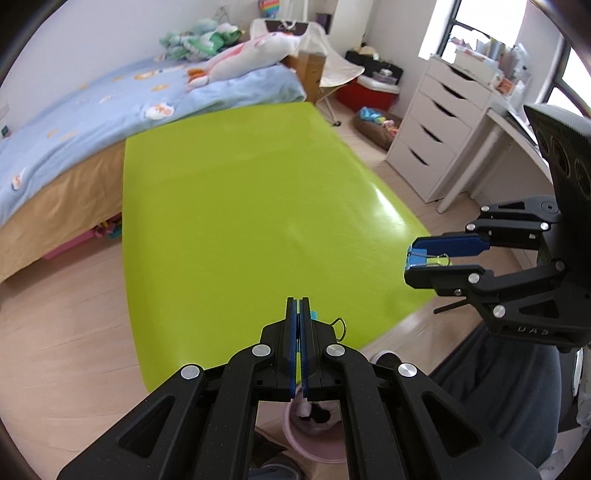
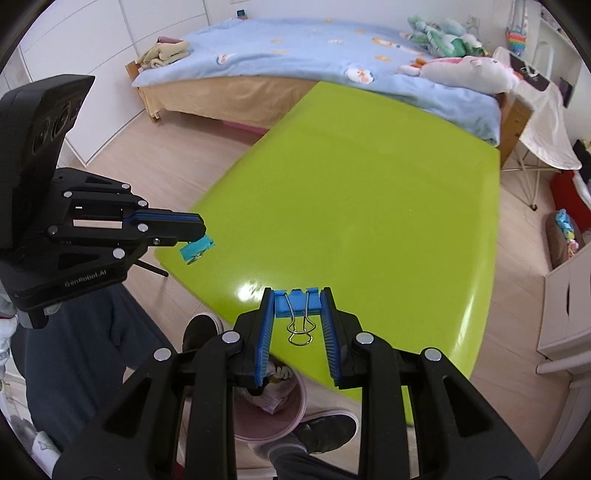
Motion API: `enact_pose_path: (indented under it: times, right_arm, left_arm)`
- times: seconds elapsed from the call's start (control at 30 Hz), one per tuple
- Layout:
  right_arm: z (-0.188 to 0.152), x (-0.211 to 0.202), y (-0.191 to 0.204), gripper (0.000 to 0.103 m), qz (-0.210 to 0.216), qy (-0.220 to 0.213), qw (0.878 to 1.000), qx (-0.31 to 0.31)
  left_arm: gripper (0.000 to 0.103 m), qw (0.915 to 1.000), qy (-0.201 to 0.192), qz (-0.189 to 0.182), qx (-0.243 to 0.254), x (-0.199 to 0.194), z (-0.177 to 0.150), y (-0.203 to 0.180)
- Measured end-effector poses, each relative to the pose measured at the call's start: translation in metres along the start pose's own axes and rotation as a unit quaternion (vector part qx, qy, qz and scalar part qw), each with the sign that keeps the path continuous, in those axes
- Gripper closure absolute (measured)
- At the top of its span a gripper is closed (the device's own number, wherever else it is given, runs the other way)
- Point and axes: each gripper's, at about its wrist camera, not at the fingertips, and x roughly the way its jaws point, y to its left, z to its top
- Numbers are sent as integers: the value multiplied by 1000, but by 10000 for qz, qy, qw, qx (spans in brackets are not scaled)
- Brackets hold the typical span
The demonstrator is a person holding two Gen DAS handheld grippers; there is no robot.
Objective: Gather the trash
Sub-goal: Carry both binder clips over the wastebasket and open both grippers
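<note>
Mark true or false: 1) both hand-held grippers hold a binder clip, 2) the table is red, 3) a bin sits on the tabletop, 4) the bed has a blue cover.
1) True: the left hand-held gripper is shut on a teal binder clip; the right hand-held gripper holds a blue binder clip.
2) False: the table is lime green.
3) False: the pink bin sits on the floor below the table edge.
4) True: the bed has a light blue cover.

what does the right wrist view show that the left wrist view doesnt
Only the right wrist view shows the teal clip sticking out of the shut left gripper, and the folded towel on the bed. Only the left wrist view shows the drawer unit and window. Both show the green table, the pink bin below, and the right gripper holding a blue binder clip.
</note>
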Motion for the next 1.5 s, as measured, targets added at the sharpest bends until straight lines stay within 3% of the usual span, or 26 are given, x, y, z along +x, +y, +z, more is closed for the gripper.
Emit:
enact_pose_path:
  times: [0.53, 1.0, 1.03, 1.07, 1.13, 1.2, 1.27, 1.5]
  right_arm:
    - [-87, -25, 39, 78, 254, -100, 9992, 283]
    - [-105, -19, 50, 77, 525, 41, 9983, 253]
    - [-104, -18, 50, 69, 527, 36, 9983, 260]
    - [-105, -19, 50, 47, 505, 14, 9984, 266]
    - [-106, -20, 48, 27, 481, -46, 9983, 315]
    - [-107, -21, 47, 22, 476, -53, 9981, 384]
    - [-108, -23, 42, 11, 418, -88, 9979, 480]
    - [-111, -34, 33, 3, 335, -184, 9968, 696]
  left_arm:
    - [102, 9996, -187, -86, 178, -32, -74, -45]
    - [102, 9999, -69, -87, 96, -38, -97, -46]
    - [102, 9999, -75, -92, 105, -39, -96, -46]
    - [102, 9999, -77, -101, 110, -39, -97, -46]
    - [102, 9998, -80, -110, 114, -39, -97, -46]
    - [102, 9998, -72, -123, 120, -39, -97, -46]
    - [102, 9998, -56, -128, 143, -38, -97, -47]
    - [102, 9995, 10, -237, 231, -35, -95, -55]
